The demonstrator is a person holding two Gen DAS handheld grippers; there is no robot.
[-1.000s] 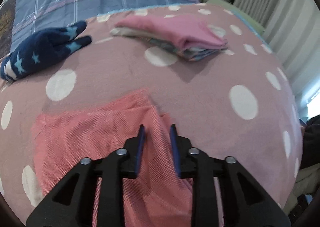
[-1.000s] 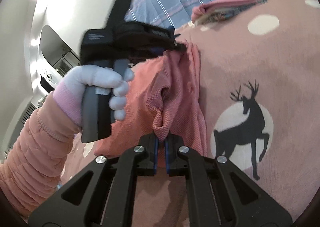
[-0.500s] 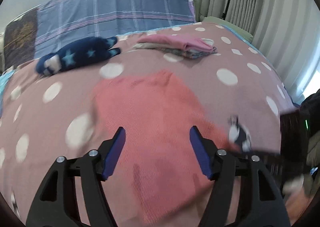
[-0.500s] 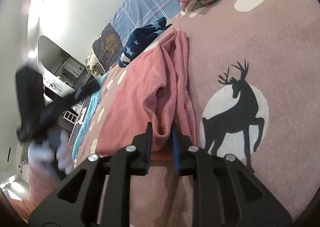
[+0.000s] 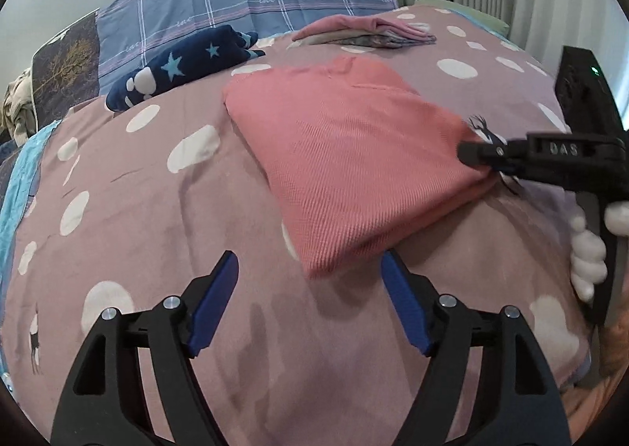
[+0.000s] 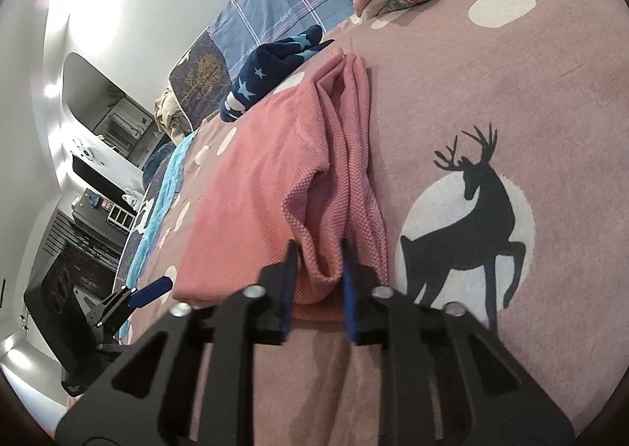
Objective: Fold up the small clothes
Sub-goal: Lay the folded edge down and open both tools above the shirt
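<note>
Folding a coral-pink knit garment on a bed spread with a dotted, deer-print cover, a person works two hand-held grippers at the near edge of the mattress. The left gripper hovers just short of the garment's nearest corner, its blue pads spread wide with nothing between them; the jaws have just been opening. The right gripper, seen from the left wrist view reaching in at the garment's right-hand corner, has a bunched fold of the knit between its pads, and its jaws have just been closing; they stand narrow about the fold, though whether the pads truly press the cloth cannot be told, since a sliver of gap shows at each side. The garment lies doubled in the middle of the bed, its layered edges facing the right gripper, well apart from a navy star-patterned item near the headboard-side pillow and from a stack of folded clothes toward the far right corner. To do the step well, the left jaws would best take all layers at the near corner squarely before closing, while the right keeps its bunch level, so both corners travel together and the fold lands without dragging the lower layers askew.
</note>
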